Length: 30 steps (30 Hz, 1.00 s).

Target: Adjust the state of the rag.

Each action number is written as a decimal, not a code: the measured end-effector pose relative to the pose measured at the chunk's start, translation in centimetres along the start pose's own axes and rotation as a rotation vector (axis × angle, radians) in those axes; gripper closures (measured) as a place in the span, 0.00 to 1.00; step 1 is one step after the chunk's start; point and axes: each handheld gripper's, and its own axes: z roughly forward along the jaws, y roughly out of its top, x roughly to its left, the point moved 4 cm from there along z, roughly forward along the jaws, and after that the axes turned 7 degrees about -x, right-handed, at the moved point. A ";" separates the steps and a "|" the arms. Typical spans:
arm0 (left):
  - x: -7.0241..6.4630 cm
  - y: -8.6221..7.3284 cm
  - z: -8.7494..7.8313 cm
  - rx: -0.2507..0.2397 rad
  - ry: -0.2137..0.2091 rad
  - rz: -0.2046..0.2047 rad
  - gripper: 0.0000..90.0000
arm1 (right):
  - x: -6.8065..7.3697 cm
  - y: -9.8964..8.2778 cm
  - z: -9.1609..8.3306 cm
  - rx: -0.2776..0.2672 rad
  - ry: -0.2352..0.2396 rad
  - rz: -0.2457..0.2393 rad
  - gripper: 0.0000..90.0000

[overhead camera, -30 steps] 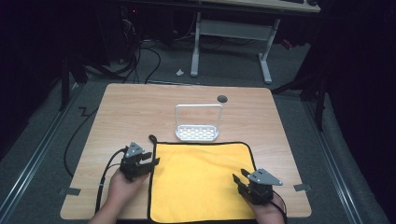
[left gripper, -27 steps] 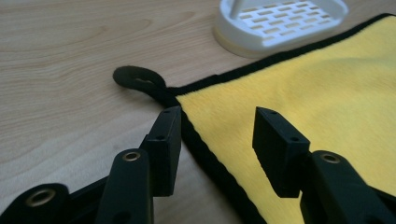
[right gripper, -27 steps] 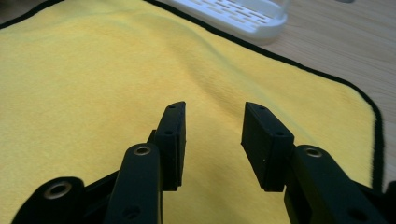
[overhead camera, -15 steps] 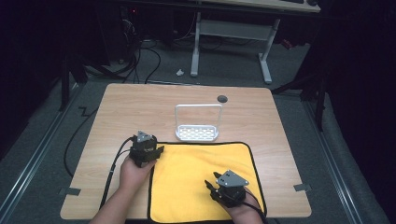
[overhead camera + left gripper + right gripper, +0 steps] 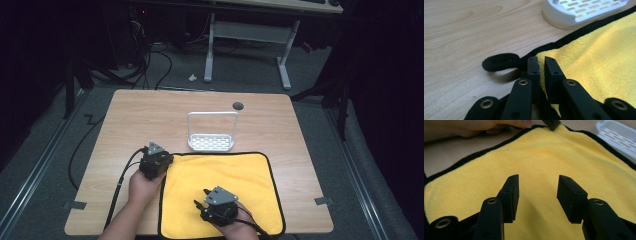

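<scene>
A yellow cloth [image 5: 225, 180] with black edging lies flat on the near half of the wooden table [image 5: 150, 115]. My left gripper [image 5: 166, 161] is at its far left corner. In the left gripper view the jaws have just been closing, and my left gripper [image 5: 541, 60] is shut on the cloth [image 5: 594, 55] beside its black hanging loop [image 5: 499, 62]. My right gripper [image 5: 198, 204] hovers low over the cloth's near middle. In the right gripper view its jaws have just been opening, and my right gripper [image 5: 537, 182] stands open over the cloth [image 5: 536, 152] with nothing between them.
A white slotted rack [image 5: 211, 141] with an upright wire frame stands just beyond the cloth's far edge. A round cable hole [image 5: 238, 106] sits behind it. Cables trail off the table's left side. Table legs and cords stand on the dark floor beyond.
The right gripper has moved left from the cloth's right edge to its near middle. The left gripper shifted onto the cloth's far left corner and closed on it.
</scene>
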 end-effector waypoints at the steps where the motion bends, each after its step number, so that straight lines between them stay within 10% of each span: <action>1: 0.2 0.0 -0.1 -0.003 -0.014 -0.029 0.93 | 0.5 0.2 0.4 -0.002 0.014 -0.007 0.58; 17: 0.5 -0.1 -0.3 -0.016 -0.055 -0.081 0.92 | 7.0 1.3 5.2 0.045 0.163 -0.070 0.58; 30: 0.7 -0.1 -0.4 -0.026 -0.067 -0.103 0.92 | 8.0 2.6 7.6 0.075 0.192 -0.091 0.58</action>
